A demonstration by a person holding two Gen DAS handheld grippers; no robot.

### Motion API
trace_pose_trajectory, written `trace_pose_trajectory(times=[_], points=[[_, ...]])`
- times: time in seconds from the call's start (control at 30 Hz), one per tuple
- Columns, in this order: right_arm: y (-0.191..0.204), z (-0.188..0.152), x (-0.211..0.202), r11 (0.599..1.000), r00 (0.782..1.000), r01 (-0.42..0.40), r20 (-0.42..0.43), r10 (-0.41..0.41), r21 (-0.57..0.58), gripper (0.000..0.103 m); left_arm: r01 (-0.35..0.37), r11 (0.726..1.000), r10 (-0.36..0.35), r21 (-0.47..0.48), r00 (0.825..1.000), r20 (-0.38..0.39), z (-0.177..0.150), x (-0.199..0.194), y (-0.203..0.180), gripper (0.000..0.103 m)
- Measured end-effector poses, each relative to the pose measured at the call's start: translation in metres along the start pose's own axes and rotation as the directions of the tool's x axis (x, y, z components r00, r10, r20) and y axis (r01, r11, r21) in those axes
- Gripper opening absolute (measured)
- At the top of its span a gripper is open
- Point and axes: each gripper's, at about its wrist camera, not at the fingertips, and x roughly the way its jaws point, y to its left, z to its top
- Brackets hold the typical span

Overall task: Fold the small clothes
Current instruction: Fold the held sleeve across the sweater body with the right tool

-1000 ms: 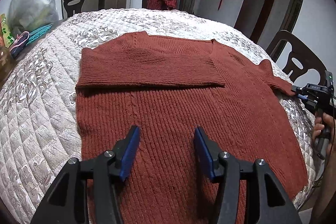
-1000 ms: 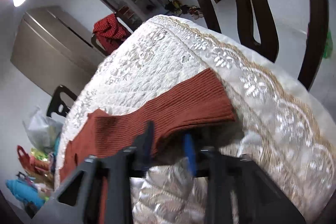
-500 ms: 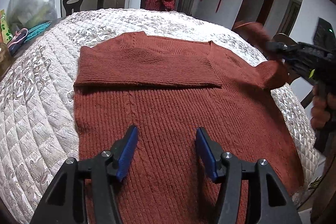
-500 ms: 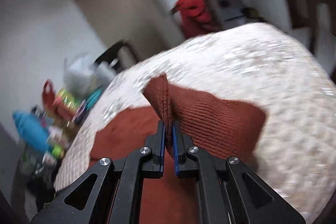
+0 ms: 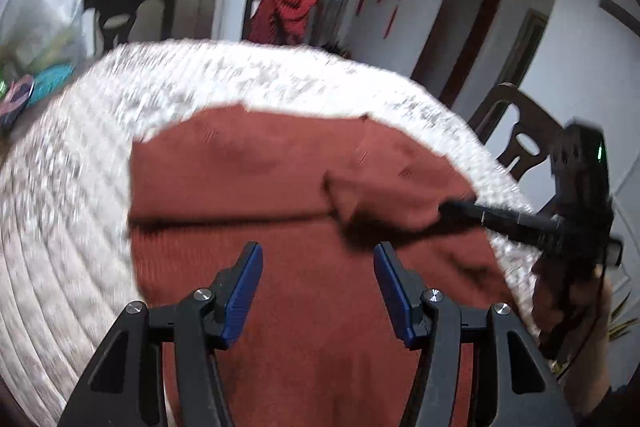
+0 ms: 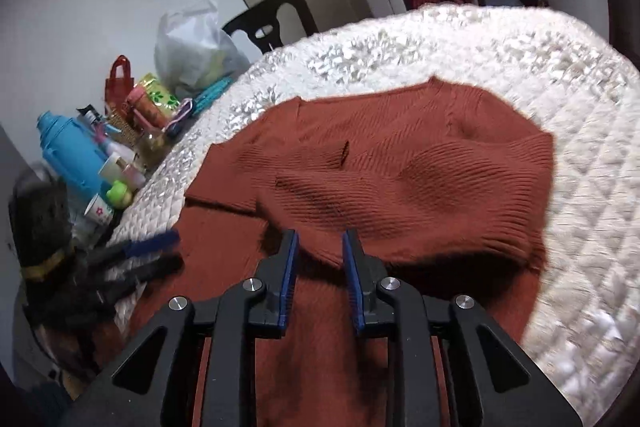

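A rust-red knitted sweater (image 6: pixel 420 187) is spread on a round table covered by a white quilted cloth (image 6: pixel 520 67). Both sleeves are laid across its chest. The right gripper (image 6: pixel 319 259) is seen with its blue-padded jaws opening, the edge of the folded sleeve (image 6: pixel 400 211) just beyond their tips, no fabric pinched. The left gripper (image 5: pixel 318 287) is held above the sweater's near hem, jaws wide apart and empty. At the table's far left, a blue bottle (image 6: pixel 68 155), a red bag (image 6: pixel 118 83) and a plastic bag (image 6: pixel 192 43) are clustered; no writing can be read.
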Motion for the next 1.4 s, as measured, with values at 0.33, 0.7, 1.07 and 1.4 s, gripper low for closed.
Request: trace_pose_trajectory(times=[0.33,0.7,1.07,1.4], points=[[-0.036,-0.016,-0.008,0.994,0.997,0.075,0.001,-0.076,0.083,0.023,0.034,0.999,-0.031,0.019,0.987,-0.160,0.040,0.083,-0.020,0.044],[-0.049,-0.020,-0.007,0.989,0.998,0.070,-0.010,-0.070,0.133,0.023,0.084,0.995,-0.076,0.050,0.986,-0.146,0.047,0.093,-0.031,0.006],[-0.045,-0.021,-0.006,0.988,0.995,0.097,-0.016,-0.096,0.119,0.023,0.041,0.999,-0.042,-0.013,0.989,-0.140,0.064,0.107,0.002,0.006],[-0.039,-0.019,-0.005,0.987,0.990,0.139,-0.023,-0.138,0.080,0.023,-0.040,0.999,0.039,-0.011,0.997,-0.068,0.056,0.083,0.013,0.011]])
